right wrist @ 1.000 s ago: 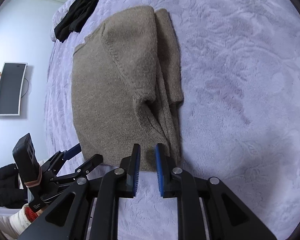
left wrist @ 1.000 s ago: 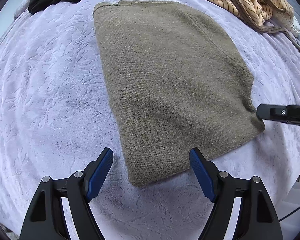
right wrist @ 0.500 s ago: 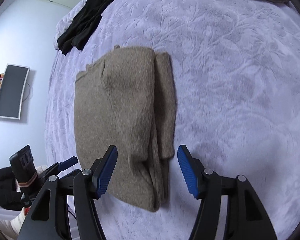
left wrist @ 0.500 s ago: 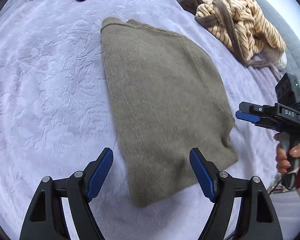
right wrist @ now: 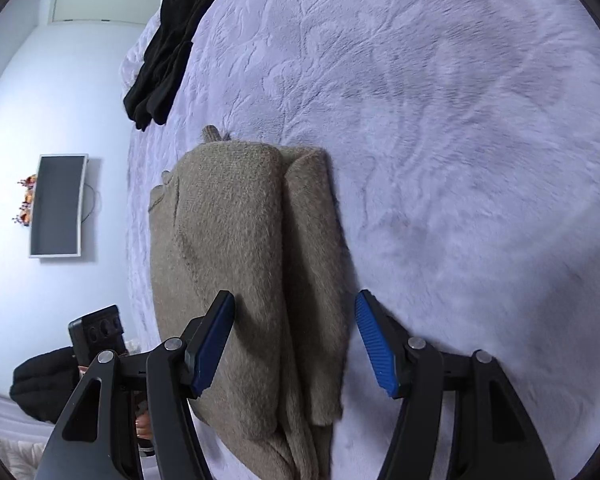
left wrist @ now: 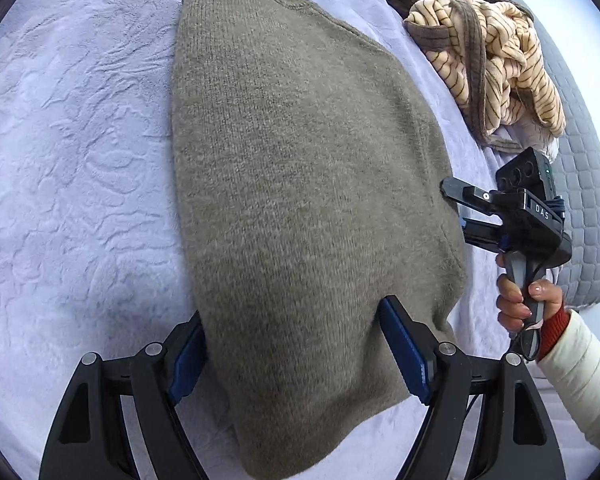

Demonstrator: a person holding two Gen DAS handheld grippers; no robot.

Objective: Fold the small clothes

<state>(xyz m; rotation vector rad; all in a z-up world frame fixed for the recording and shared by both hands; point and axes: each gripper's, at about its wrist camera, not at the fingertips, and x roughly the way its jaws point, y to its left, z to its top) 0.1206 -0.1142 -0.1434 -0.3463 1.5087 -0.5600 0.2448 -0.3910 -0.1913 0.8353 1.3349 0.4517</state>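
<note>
An olive-brown knitted sweater [left wrist: 300, 184] lies folded lengthwise on a lavender bedspread [left wrist: 76, 168]. My left gripper [left wrist: 296, 352] is open and straddles the sweater's near end. Cloth bulges between the fingers and covers part of the left blue pad [left wrist: 186, 358]. My right gripper [right wrist: 294, 344] is open too. It straddles the doubled long edge of the sweater [right wrist: 236, 248], and its pads stand apart from the cloth. In the left wrist view the right gripper [left wrist: 454, 206] sits at the sweater's right edge, held by a hand [left wrist: 516, 296].
A striped beige and brown garment [left wrist: 488, 64] is heaped at the far right, next to a grey quilted cover [left wrist: 580, 200]. A black garment [right wrist: 172, 40] lies at the bed's far left edge. A screen [right wrist: 58, 204] hangs on the wall.
My right gripper opened from nearly shut to wide. Both grippers came down and closer, so the sweater now lies between each pair of fingers.
</note>
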